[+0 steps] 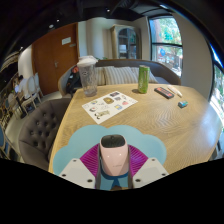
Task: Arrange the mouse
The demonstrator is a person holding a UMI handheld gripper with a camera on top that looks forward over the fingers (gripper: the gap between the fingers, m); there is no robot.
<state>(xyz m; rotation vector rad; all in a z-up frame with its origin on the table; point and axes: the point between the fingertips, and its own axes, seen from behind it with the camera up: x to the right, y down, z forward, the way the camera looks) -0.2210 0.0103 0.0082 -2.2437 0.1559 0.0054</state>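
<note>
A white computer mouse [112, 153] with a dark top sits between my gripper's [112, 166] two fingers, over a light blue mat [75, 152] on the round wooden table [140, 125]. The magenta pads [91, 157] press against both sides of the mouse. The gripper is shut on the mouse, which is held at the near edge of the table.
Beyond the fingers lie a printed sheet [108, 104], a clear pitcher [88, 75], a green can [143, 78], a dark phone-like object [164, 92], a small red thing [183, 103] and a teal patch [160, 116]. A grey sofa [38, 122] stands to the left, windows behind.
</note>
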